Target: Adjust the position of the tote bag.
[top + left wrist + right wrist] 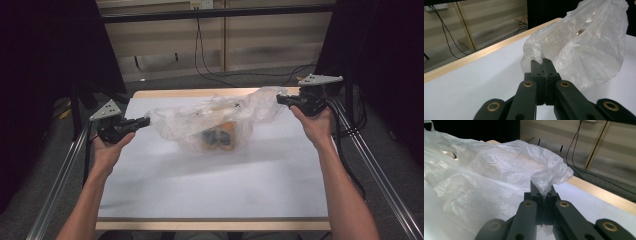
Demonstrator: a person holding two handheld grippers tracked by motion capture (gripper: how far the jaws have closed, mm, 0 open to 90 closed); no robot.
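Left gripper: the left gripper has its jaws pressed together, pinching the left edge of the plastic bag; in the left gripper view a fold of film sits between the tips.
Right gripper: the right gripper is likewise clamped, pinching the bag's right edge; the film drapes over its tips in the right gripper view.
Plastic bag: thin, clear and crumpled, stretched between the two grippers over the middle of the surface, its belly resting on it.
Contents: an orange and dark object lies inside the bag, low down; what it is cannot be told.
Hands: each of the person's hands holds a gripper, left and right.
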